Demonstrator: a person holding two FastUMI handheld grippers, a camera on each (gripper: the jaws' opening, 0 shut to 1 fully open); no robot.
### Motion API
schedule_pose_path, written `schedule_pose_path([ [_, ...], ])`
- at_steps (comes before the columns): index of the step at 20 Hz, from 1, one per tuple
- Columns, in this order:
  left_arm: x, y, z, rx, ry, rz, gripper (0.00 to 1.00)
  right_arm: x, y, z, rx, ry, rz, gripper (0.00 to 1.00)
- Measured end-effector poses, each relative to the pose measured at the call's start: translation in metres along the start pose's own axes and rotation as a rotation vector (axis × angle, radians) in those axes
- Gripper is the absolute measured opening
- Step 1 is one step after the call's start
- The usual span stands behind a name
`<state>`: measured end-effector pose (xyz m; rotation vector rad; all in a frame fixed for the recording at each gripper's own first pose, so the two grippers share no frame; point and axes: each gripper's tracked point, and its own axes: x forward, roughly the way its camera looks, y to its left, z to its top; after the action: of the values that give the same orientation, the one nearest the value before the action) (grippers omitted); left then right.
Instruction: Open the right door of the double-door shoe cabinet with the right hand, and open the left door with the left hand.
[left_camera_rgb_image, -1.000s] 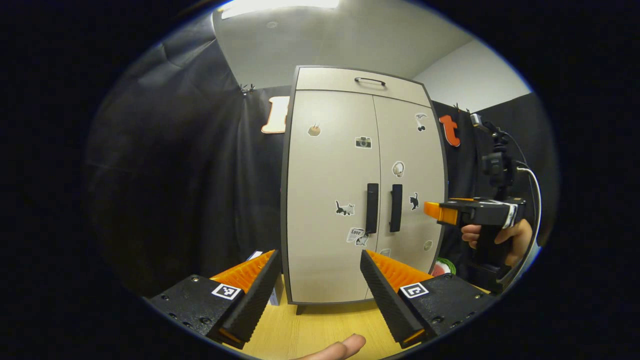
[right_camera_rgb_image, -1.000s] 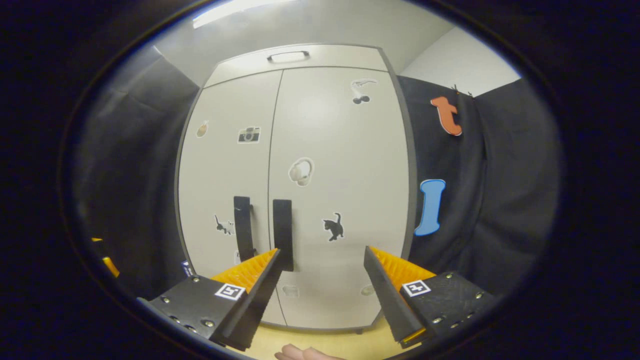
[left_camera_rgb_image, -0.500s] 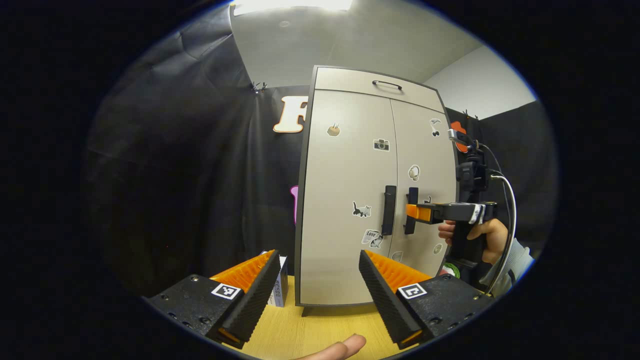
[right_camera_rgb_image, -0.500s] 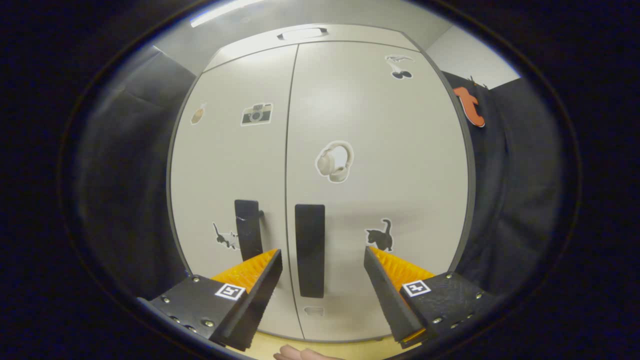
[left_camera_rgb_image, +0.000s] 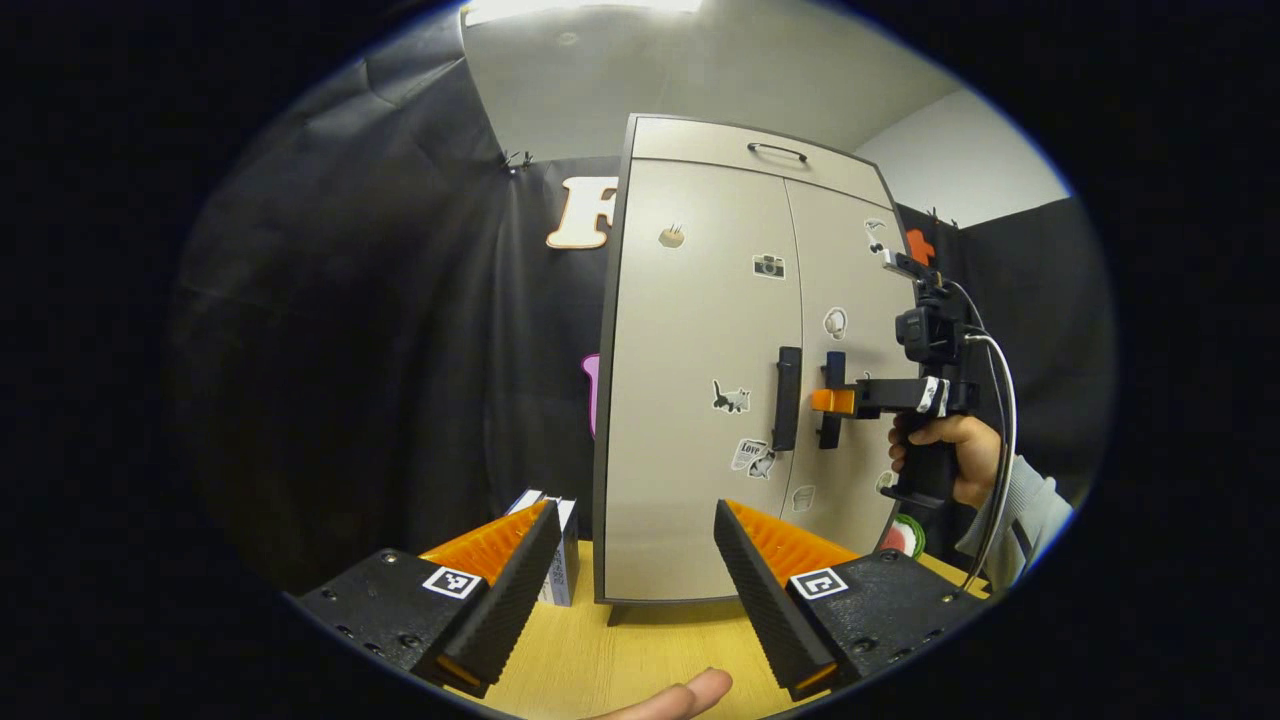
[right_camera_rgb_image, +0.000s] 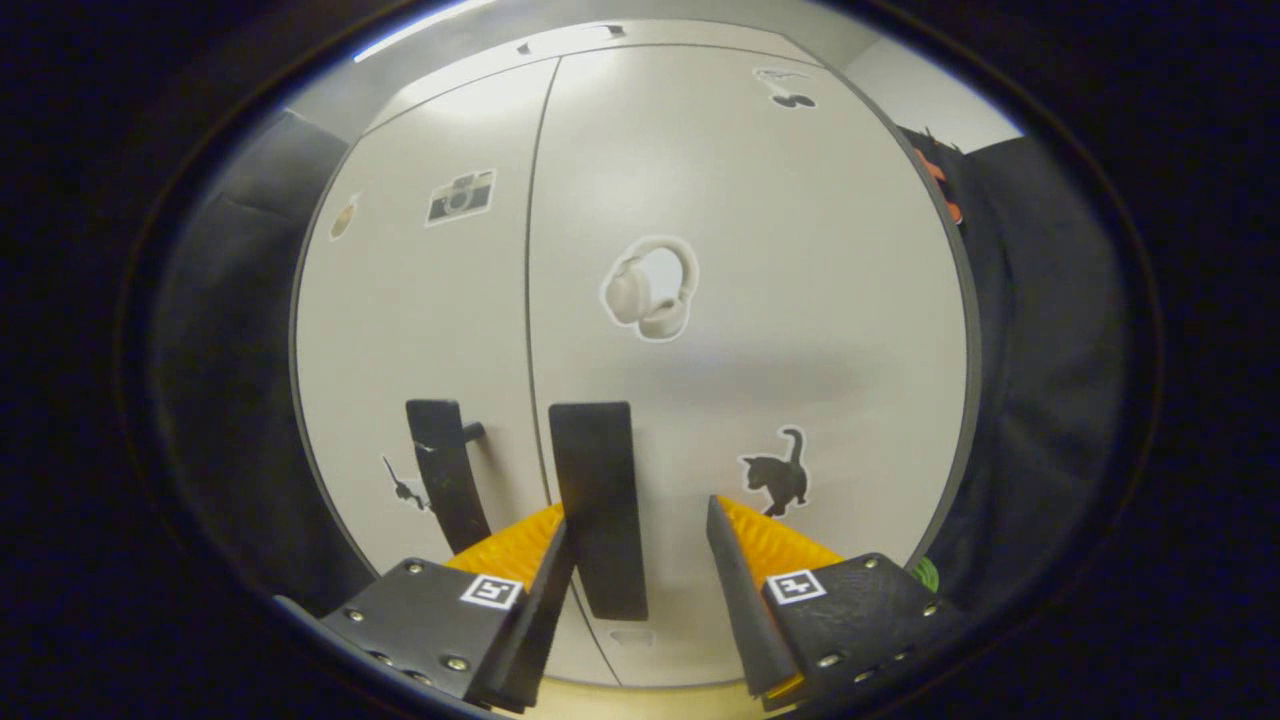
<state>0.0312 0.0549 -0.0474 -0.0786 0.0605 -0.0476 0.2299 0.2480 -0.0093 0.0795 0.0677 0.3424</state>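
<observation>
We see black cloth wall hung left & right of a small box, which sits on the wooden tabletop. Above box: grey ceiling w/ bright light strip; white wall up to its right.

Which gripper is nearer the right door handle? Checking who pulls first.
Right. The right gripper has its open jaws around the right door handle; the left gripper hangs back from the cabinet.

Likely a recording booth, black cloth wall, wooden table
</observation>
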Motion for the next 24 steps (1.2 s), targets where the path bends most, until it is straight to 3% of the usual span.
schedule_pose_path([
  [1,0.001,0.001,0.000,-0.002,0.000,0.004,0.96,-0.001,0.012,0.000,0.005,-0.004,0.038,0.56],
  [2,0.001,0.002,-0.001,-0.006,0.001,0.007,0.96,0.000,0.009,-0.002,-0.006,-0.006,0.001,0.49],
  [3,0.001,0.001,-0.002,-0.011,0.000,0.007,0.96,0.000,0.008,-0.001,0.002,-0.002,-0.012,0.30],
  [6,0.000,0.002,-0.004,-0.013,0.005,0.010,0.96,0.001,0.007,-0.002,0.037,0.014,-0.022,0.29],
  [7,-0.001,0.001,-0.005,-0.013,0.012,0.012,0.93,0.000,0.007,-0.003,0.024,0.019,-0.024,0.21],
  [11,-0.009,-0.002,-0.005,0.001,0.011,0.016,0.96,-0.006,0.006,-0.003,-0.011,0.015,-0.067,0.22],
  [12,-0.012,-0.002,-0.005,0.004,0.011,0.016,0.93,-0.008,0.005,-0.003,-0.018,0.014,-0.060,0.22],
  [13,-0.014,-0.004,-0.004,0.007,0.010,0.014,0.96,-0.011,0.006,-0.003,-0.018,0.014,-0.044,0.22],
  [24,-0.026,-0.030,0.008,-0.028,-0.020,-0.014,0.96,-0.071,-0.009,-0.005,-0.013,0.031,0.113,0.22],
])
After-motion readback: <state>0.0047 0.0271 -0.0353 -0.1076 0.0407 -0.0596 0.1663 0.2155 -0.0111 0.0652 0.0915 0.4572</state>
